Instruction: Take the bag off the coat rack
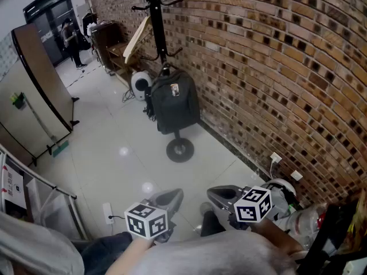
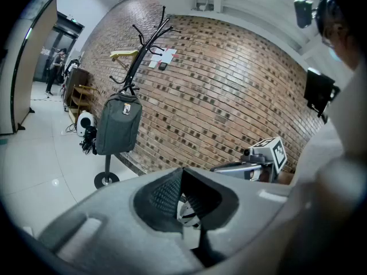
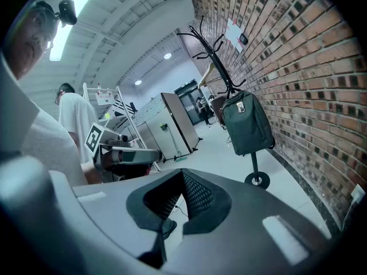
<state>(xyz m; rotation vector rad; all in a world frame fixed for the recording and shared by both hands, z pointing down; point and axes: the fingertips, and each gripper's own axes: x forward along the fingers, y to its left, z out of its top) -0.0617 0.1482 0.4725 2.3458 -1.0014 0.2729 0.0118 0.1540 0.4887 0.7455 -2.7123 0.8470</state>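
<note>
A dark grey backpack [image 1: 174,99] hangs on a black coat rack [image 1: 155,16] that stands on a round base [image 1: 179,149] by the brick wall. Both grippers are low in the head view, well short of the bag. My left gripper [image 1: 172,196] and my right gripper [image 1: 221,195] point toward it, both shut with nothing between the jaws. In the left gripper view the bag [image 2: 118,124] hangs far ahead on the left, beyond the shut left gripper [image 2: 182,173]. In the right gripper view the bag [image 3: 246,122] hangs ahead on the right, past the shut right gripper [image 3: 183,176].
The brick wall [image 1: 275,67] runs along the right. A white round appliance [image 1: 140,85] and wooden furniture [image 1: 117,50] stand behind the rack. A folded table [image 1: 34,85] leans at the left, a white frame [image 1: 40,193] at lower left. A helmet [image 1: 284,191] lies at lower right. A person [image 1: 71,39] stands far back.
</note>
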